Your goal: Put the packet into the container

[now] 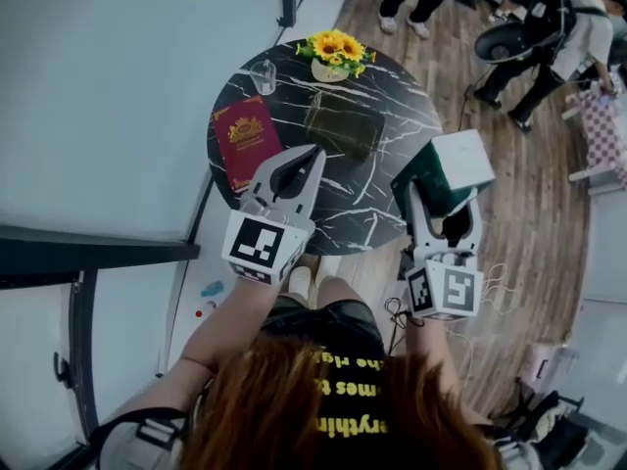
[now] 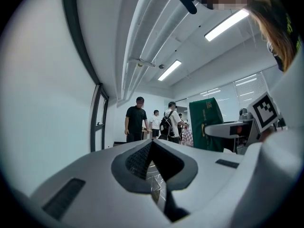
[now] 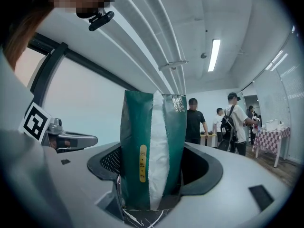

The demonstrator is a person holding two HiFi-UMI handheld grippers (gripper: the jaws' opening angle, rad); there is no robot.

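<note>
Between the wide-spread jaws of our right gripper [image 3: 153, 194] stands the green-and-white foil packet [image 3: 152, 146], clamped near its bottom, just off the round black marble table [image 1: 397, 116]. It seems light, soft, crushable; a gentle low grip suits. On our left gripper [image 2: 156, 167] the jaws meet, empty.

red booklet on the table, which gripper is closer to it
Left. The left gripper is right beside the red booklet; the right gripper, holding the green packet, is across the table at its right edge.
</note>
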